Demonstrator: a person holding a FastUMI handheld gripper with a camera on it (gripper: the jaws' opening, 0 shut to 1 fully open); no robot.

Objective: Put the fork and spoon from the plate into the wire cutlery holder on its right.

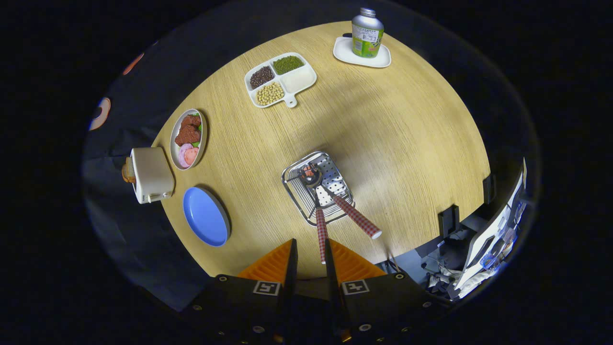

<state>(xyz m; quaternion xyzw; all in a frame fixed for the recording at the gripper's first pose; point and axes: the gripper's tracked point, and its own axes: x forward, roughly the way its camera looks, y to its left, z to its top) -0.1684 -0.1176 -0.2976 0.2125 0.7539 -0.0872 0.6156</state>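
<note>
The round wooden table (383,134) takes up most of the middle of the frame. At lower left on it sits the blue plate (207,216), bare, with neither utensil on it. Above it, at left, are a white toaster (149,174) and an oval dish of meat slices (188,139). A divided dish of beans (280,78) lies at upper centre, and a can on a white coaster (367,33) at top right.

Just right of centre is the wire cutlery holder (317,187), lying low on the table. Both checked-handled utensils rest in it: the spoon (354,214) angles out toward the lower right, and the fork (320,229) points its handle straight down the frame.

At bottom centre the gripper (309,256) is parted, its orange fingers (270,263) pressing on nothing. The fork's handle end lies in the gap, close to the right finger; contact there I cannot tell.

The task looks essentially done. The risk is in backing away: a sideways drift could catch that handle and lever the fork out, or drag the light holder.
</note>
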